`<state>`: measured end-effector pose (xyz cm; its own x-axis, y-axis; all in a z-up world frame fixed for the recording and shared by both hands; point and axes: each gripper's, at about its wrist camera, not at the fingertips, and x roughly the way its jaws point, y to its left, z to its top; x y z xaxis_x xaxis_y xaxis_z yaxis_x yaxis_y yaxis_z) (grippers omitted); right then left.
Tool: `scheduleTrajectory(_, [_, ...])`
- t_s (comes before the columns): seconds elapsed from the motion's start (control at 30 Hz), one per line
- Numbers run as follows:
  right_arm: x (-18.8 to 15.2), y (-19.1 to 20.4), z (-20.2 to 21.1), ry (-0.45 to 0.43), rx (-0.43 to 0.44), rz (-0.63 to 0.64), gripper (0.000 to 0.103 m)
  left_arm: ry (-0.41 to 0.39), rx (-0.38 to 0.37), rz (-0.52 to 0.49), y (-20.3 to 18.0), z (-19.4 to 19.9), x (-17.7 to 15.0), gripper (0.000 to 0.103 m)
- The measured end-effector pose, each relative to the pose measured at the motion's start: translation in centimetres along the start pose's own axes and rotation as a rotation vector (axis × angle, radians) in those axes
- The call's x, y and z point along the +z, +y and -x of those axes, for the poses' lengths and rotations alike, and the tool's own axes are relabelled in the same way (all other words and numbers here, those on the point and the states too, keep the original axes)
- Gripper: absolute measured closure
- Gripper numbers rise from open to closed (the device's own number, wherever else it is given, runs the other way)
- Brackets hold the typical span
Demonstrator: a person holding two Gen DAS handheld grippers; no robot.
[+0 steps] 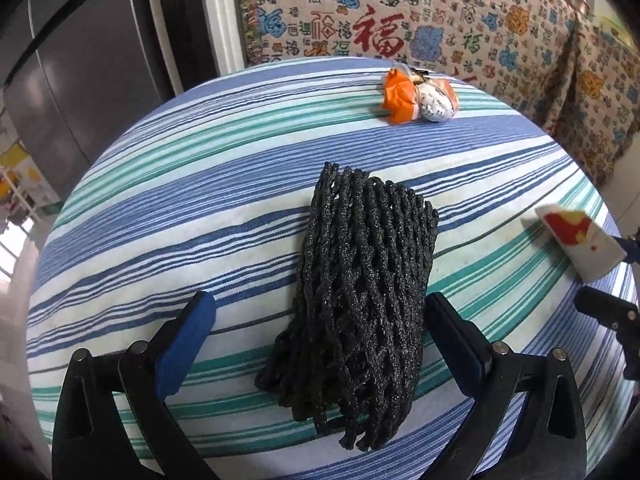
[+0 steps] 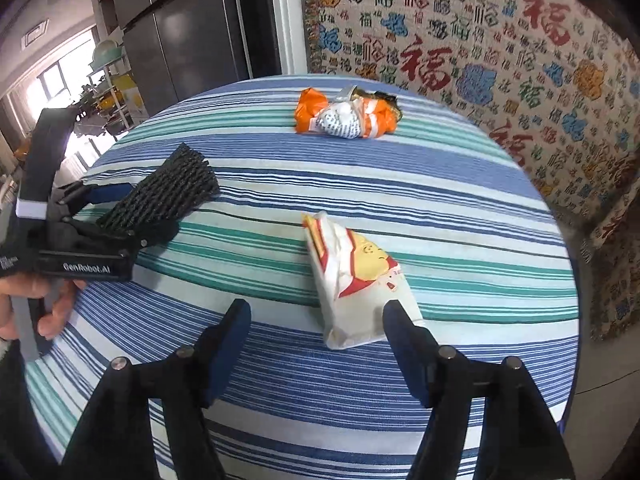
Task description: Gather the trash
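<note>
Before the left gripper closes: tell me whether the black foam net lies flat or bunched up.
Flat. The black foam net lies collapsed on the striped tablecloth, between the open fingers of the left gripper.

The white, red and yellow wrapper (image 1: 576,246) is blurred at the right edge of the left wrist view, its print unreadable. The right gripper's right fingertip (image 2: 394,320) covers that wrapper's (image 2: 356,280) near corner. Print on the crumpled orange and white bag (image 2: 346,114) is too small to read.
</note>
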<state>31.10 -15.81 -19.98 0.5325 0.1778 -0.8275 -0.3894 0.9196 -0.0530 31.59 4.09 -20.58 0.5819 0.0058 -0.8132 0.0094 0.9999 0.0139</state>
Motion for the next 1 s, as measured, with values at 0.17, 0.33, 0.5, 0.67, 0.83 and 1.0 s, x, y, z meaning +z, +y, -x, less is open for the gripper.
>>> scheduleTrajectory(0.17, [-1.4, -0.3, -0.3, -0.035, -0.082, 0.023, 0.027, 0.0, 0.001, 0.004, 0.1, -0.1, 0.1, 0.0])
scheduleTrajectory(0.33, [-1.0, -1.9, -0.6, -0.002, -0.031, -0.06, 0.013, 0.0, -0.001, 0.005, 0.0, -0.2, 0.3, 0.0])
scheduleTrajectory(0.5, [-0.7, -1.9, -0.7, 0.008, -0.012, -0.049, 0.006, 0.001, -0.006, 0.01, -0.1, -0.3, 0.1, 0.0])
scheduleTrajectory(0.67, [-0.3, -2.2, 1.8, -0.068, -0.007, -0.001, 0.008, 0.038, -0.006, 0.009, -0.2, -0.2, 0.2, 0.0])
scheduleTrajectory(0.83, [0.3, -1.2, 3.2, -0.063, 0.027, 0.098, 0.015, 0.013, -0.062, 0.011, 0.2, 1.5, 0.3, 0.001])
scheduleTrajectory(1.0, [0.8, -1.1, 3.1, -0.039, 0.067, 0.083, 0.05, -0.022, -0.104, 0.021, 0.5, 2.5, 0.8, 0.003])
